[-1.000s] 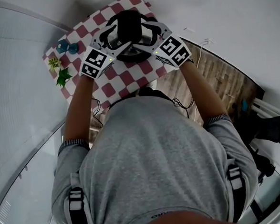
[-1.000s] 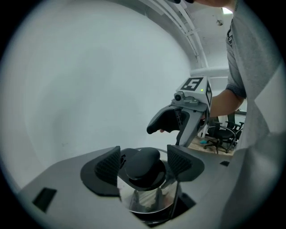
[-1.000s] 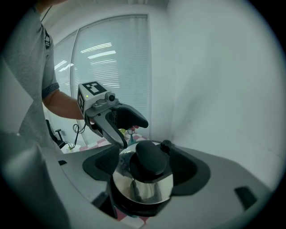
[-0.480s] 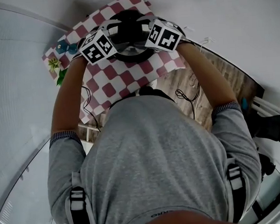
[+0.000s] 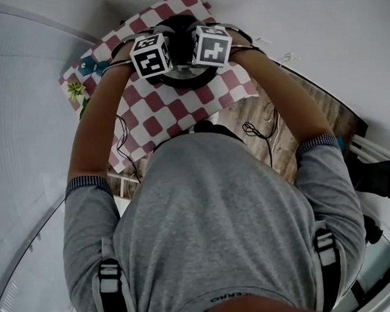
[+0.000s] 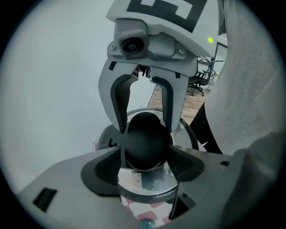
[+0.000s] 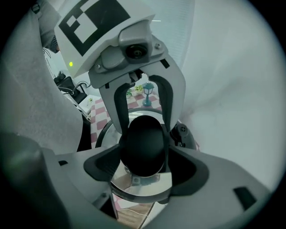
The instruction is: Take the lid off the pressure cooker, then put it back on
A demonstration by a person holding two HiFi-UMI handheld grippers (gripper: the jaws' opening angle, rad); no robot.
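The person's grey T-shirt (image 5: pixel 212 217) fills the near part of the head view, and both arms reach forward. On the near right is a floor of brown wooden planks (image 5: pixel 311 104), and in the left gripper view black office chairs (image 6: pixel 203 77) stand on it, far behind. Farther on, the tabletop carries a red and white chequered cloth (image 5: pixel 159 114). At the left edge of this cloth lie a small green plant ornament (image 5: pixel 81 100) and, just beyond it, a small teal ornament (image 5: pixel 92 64).

The dark round pressure cooker (image 5: pixel 183 78) stands on the far middle of the cloth. Its shiny steel lid (image 7: pixel 143 185) has a rounded black knob (image 6: pixel 146 138) and a small black valve (image 7: pixel 181 129) beside it. The left hand-held gripper (image 6: pixel 146 154) and the right hand-held gripper (image 7: pixel 145 154) meet from opposite sides, and each one is clenched on this knob. I cannot tell whether the lid is raised from the cooker. A plain white wall (image 5: pixel 318 16) is behind.

The marker cubes (image 5: pixel 151 55) show only black and white square patterns. No readable brand or word shows.
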